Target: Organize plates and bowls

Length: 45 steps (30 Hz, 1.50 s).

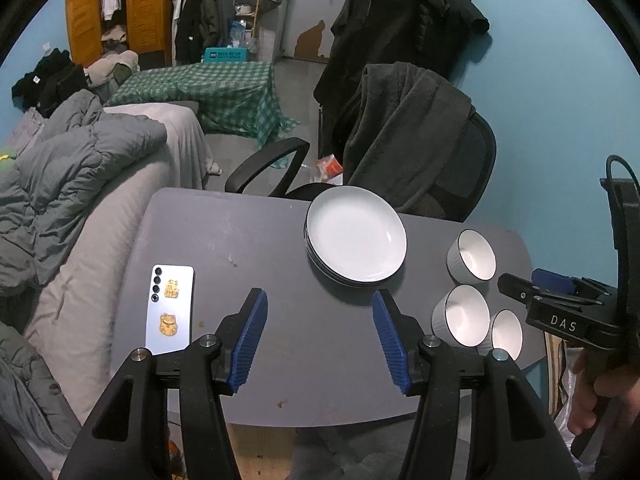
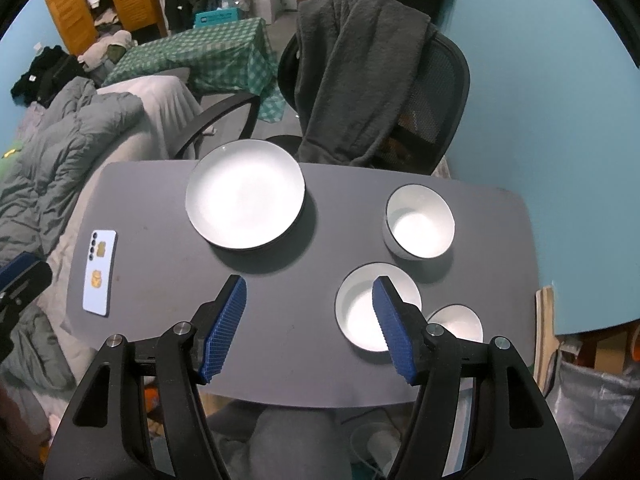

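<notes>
A stack of white plates (image 1: 356, 236) (image 2: 245, 194) with dark rims sits at the far middle of the grey table (image 1: 248, 240) (image 2: 160, 208). Three white bowls stand apart on the right: a far one (image 1: 474, 256) (image 2: 420, 227), a middle one (image 1: 462, 315) (image 2: 358, 312) and a near one (image 1: 506, 334) (image 2: 460, 322). My left gripper (image 1: 319, 340) is open and empty above the table's near middle. My right gripper (image 2: 308, 328) is open and empty, its right finger over the middle bowl. It also shows at the right in the left wrist view (image 1: 556, 300).
A phone (image 1: 170, 308) (image 2: 100, 272) lies face down near the table's left edge. An office chair (image 1: 420, 152) (image 2: 380, 80) draped with dark clothes stands behind the table. A bed with a grey duvet (image 1: 80, 168) lies to the left.
</notes>
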Each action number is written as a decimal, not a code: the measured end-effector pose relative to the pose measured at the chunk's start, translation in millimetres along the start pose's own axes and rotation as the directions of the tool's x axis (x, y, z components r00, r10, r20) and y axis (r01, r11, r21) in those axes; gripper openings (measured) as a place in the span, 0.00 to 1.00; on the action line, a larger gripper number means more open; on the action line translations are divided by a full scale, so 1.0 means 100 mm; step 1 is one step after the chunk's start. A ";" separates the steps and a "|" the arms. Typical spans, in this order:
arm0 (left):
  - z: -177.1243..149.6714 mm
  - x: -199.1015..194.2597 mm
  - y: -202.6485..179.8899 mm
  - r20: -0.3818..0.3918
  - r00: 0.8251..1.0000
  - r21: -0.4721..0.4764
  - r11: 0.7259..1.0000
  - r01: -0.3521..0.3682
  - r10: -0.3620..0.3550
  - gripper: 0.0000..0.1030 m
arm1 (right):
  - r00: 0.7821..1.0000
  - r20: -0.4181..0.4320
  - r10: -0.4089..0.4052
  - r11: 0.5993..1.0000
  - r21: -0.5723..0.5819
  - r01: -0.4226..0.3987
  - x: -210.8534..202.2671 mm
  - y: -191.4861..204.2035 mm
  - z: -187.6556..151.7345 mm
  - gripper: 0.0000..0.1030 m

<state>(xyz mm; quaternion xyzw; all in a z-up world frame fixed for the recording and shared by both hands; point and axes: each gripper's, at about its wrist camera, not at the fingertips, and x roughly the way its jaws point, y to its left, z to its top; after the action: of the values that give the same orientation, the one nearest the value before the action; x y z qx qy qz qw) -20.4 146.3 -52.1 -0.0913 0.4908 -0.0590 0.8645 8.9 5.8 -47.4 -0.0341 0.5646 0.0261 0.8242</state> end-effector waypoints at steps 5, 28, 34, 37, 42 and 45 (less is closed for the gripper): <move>0.00 0.02 0.01 -0.015 1.000 0.014 1.000 0.017 -0.016 0.54 | 1.000 -0.005 -0.013 1.000 0.011 0.013 -0.02 -0.01 -0.04 0.63; 0.01 0.52 -0.74 -0.145 0.982 0.188 0.971 0.147 -0.121 0.55 | 0.996 -0.069 -0.063 0.970 0.231 0.077 0.02 -0.91 -0.30 0.63; 0.01 0.73 -1.05 -0.177 0.977 0.231 0.960 0.156 -0.116 0.55 | 0.995 -0.085 -0.061 0.962 0.262 0.081 0.14 -1.26 -0.33 0.63; 0.01 0.87 -1.19 -0.201 0.973 0.226 0.962 0.155 -0.110 0.55 | 0.994 -0.092 -0.063 0.964 0.251 0.085 0.23 -1.39 -0.32 0.63; -0.01 1.11 -1.33 -0.256 0.958 0.169 0.970 0.173 -0.126 0.55 | 0.995 -0.093 -0.026 0.976 0.213 0.046 0.41 -1.56 -0.26 0.63; -0.03 1.27 -1.46 -0.271 0.956 0.164 0.973 0.163 -0.115 0.55 | 0.993 -0.116 0.031 0.983 0.184 -0.009 0.56 -1.64 -0.23 0.63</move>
<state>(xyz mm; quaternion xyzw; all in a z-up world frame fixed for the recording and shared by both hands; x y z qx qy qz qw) 39.8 -21.1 -128.8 -0.0367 0.5847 -0.1765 0.7910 21.3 -159.7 -103.9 0.0462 0.6129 -0.0197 0.7886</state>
